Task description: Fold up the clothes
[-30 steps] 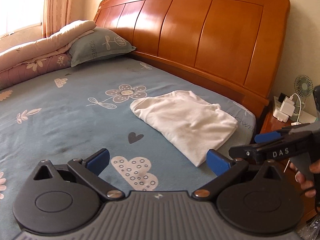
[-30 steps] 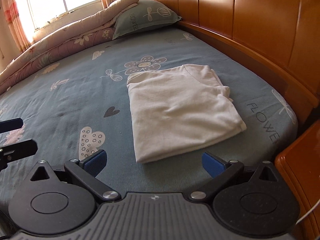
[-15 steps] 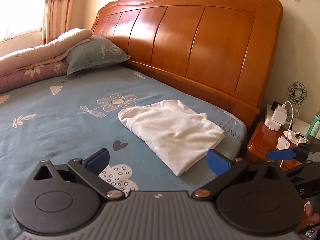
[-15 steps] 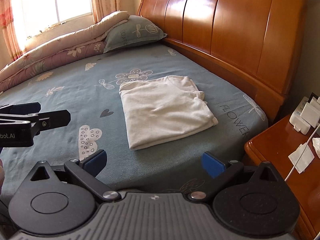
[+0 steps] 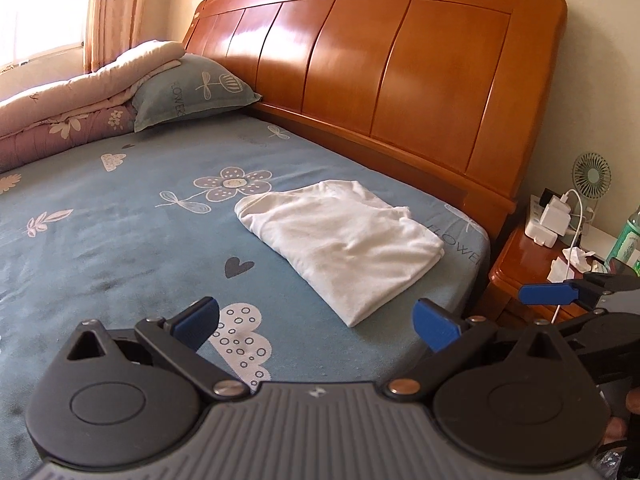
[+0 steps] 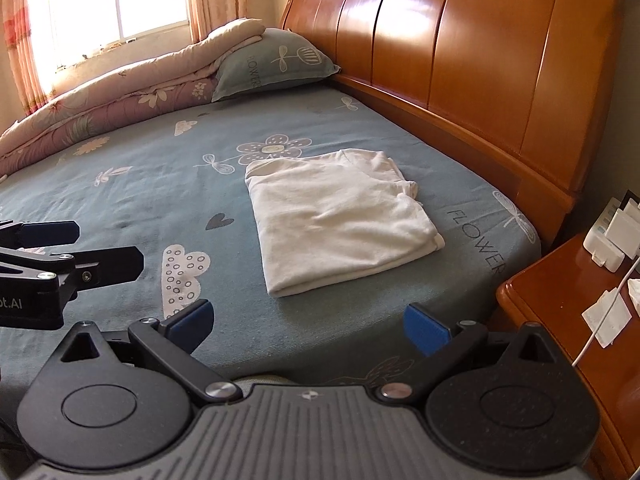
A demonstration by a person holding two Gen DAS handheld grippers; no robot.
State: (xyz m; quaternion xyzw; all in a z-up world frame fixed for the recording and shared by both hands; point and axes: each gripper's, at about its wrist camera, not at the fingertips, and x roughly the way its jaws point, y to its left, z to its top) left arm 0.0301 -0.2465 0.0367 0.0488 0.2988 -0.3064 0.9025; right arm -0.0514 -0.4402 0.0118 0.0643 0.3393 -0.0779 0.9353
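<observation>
A folded white garment point(image 5: 340, 240) point(image 6: 340, 216) lies flat on the blue patterned bed sheet point(image 5: 120, 232) point(image 6: 160, 168), near the headboard end. My left gripper point(image 5: 316, 326) is open and empty, held back from the garment over the sheet. My right gripper point(image 6: 308, 322) is open too, with nothing between its blue pads, near the bed's edge. In the left wrist view the right gripper's blue fingertip point(image 5: 548, 294) shows at the right edge. The left gripper's dark fingers point(image 6: 96, 266) show at the left of the right wrist view.
A wooden headboard point(image 5: 380, 80) point(image 6: 480, 60) runs along the far side. A pillow point(image 5: 188, 92) point(image 6: 272, 64) and a rolled quilt point(image 5: 60, 120) point(image 6: 120, 100) lie at the far left. A wooden nightstand point(image 5: 532, 280) point(image 6: 580, 312) with chargers, cable, small fan point(image 5: 591, 176) and bottle stands right of the bed.
Both grippers have drawn back and up from the folded garment, which now looks smaller and farther off. More of the nightstand and headboard has come into view. Both stay open.
</observation>
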